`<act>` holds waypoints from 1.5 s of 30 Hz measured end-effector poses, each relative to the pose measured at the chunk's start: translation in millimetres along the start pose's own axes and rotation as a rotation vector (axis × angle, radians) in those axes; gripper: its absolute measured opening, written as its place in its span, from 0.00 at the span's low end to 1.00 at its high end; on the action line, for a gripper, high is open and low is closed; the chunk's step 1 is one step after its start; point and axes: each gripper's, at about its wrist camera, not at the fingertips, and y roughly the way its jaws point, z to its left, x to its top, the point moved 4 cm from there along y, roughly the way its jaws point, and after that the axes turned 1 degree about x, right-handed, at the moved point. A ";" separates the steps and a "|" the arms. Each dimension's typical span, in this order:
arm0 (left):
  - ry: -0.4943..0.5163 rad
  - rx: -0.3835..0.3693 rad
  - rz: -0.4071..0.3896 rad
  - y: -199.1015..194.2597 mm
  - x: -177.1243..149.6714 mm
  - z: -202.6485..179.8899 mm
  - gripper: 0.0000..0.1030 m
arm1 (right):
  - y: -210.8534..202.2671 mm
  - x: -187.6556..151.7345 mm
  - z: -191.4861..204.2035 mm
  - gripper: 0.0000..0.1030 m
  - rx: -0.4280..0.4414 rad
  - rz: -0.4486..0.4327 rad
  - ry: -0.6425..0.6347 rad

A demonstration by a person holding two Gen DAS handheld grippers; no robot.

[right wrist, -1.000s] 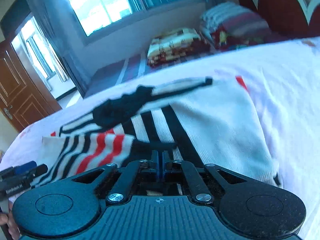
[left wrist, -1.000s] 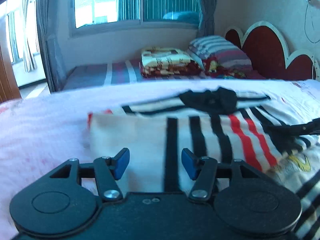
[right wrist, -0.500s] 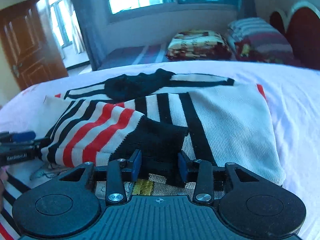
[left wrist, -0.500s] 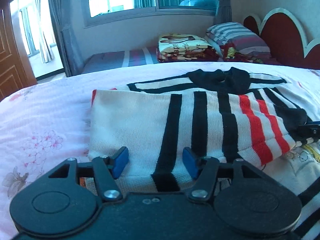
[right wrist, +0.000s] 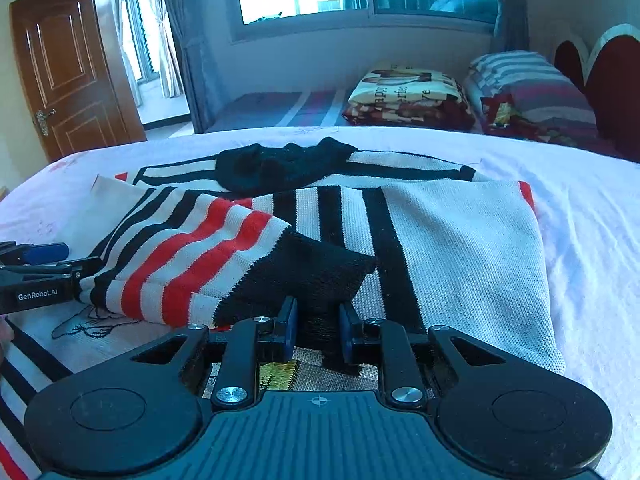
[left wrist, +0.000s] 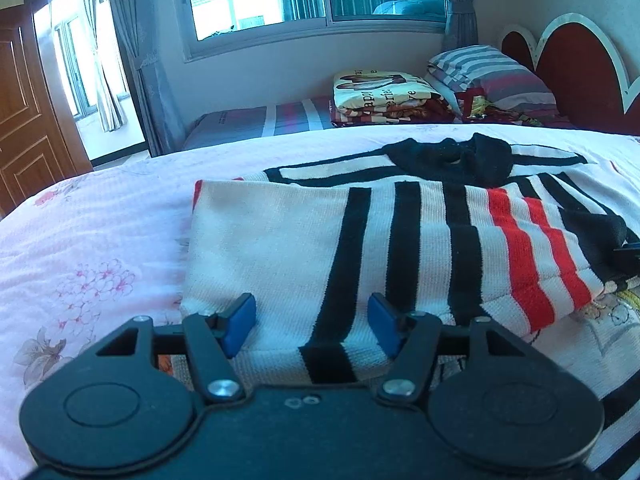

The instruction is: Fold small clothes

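Bed first: the sweater lies flat across it, both sleeves now folded in over the body. A second ago our right gripper was clamped shut on the black cuff; now its jaws are parted narrowly around it, so that sleeve looks dropped where we wanted it. Left gripper has jaws wide, straddling the near edge of its folded side, gripping nothing. We'd guess sleeves are done and the bottom-up fold comes next.
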 end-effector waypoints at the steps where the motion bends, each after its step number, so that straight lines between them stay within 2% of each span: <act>1: 0.001 -0.002 0.001 0.0 0.1 -0.6 0.60 | 0.2 0.1 0.6 0.20 -0.005 0.000 -0.003; 5: 0.015 -0.013 0.010 1.3 2.1 1.7 0.63 | 1.2 2.4 2.5 0.20 -0.017 0.013 -0.005; 8: 0.008 -0.008 0.041 -13.0 10.8 13.8 0.68 | -9.3 9.1 -10.5 0.35 0.004 0.044 0.083; 9: 0.002 -0.015 0.007 -27.9 10.4 20.7 0.72 | -20.5 9.9 -17.0 0.39 -0.003 0.035 0.125; 10: -0.004 -0.020 -0.030 -44.5 6.7 28.4 0.85 | -34.5 7.7 -23.6 0.39 0.004 0.020 0.163; 11: -0.009 -0.029 -0.044 -59.6 -0.4 36.5 0.88 | -46.1 2.7 -28.9 0.39 0.014 0.029 0.196; 13: -0.011 -0.051 -0.022 -85.5 -23.9 52.5 0.81 | -75.9 -14.0 -36.5 0.39 0.034 0.038 0.240; 15: -0.052 -0.093 0.042 -109.5 -56.1 70.8 0.71 | -110.5 -37.7 -40.3 0.39 0.041 0.049 0.255; 17: -0.163 -0.176 0.134 -130.1 -92.0 89.4 0.56 | -144.5 -67.0 -42.5 0.39 0.061 0.070 0.300; 18: -0.224 -0.222 0.172 -140.7 -109.3 97.8 0.53 | -160.2 -82.1 -42.3 0.39 0.072 0.083 0.315; 21: -0.375 -0.332 0.202 -174.2 -149.7 114.4 0.52 | -205.7 -127.2 -41.4 0.39 0.085 0.110 0.403; 24: -0.449 -0.439 0.243 -198.5 -172.2 111.6 0.52 | -238.9 -166.0 -40.5 0.39 0.106 0.130 0.519; 27: -0.548 -0.594 0.295 -208.0 -190.1 100.5 0.52 | -258.1 -189.2 -29.7 0.39 0.151 0.130 0.595; 28: -0.558 -0.622 0.296 -210.0 -195.0 95.2 0.52 | -261.9 -194.2 -27.1 0.39 0.165 0.123 0.614; 30: -0.591 -0.646 0.279 -210.6 -199.6 93.0 0.52 | -264.5 -197.2 -22.0 0.39 0.203 0.114 0.661; 33: -0.720 -0.695 0.270 -193.9 -199.3 99.6 0.50 | -253.1 -194.6 -16.2 0.39 0.259 0.122 0.681; 35: -0.724 -0.698 0.269 -183.1 -193.8 99.1 0.41 | -245.3 -192.0 -18.0 0.38 0.277 0.114 0.715; 36: -0.731 -0.699 0.271 -179.0 -191.8 99.1 0.40 | -244.1 -191.6 -21.0 0.38 0.288 0.108 0.737; 40: -0.756 -0.715 0.278 -180.5 -194.7 101.4 0.38 | -247.0 -185.5 -30.9 0.39 0.287 0.079 0.762; 45: -0.715 -0.717 0.265 -193.0 -203.7 104.1 0.38 | -264.2 -190.0 -55.0 0.39 0.178 0.008 0.785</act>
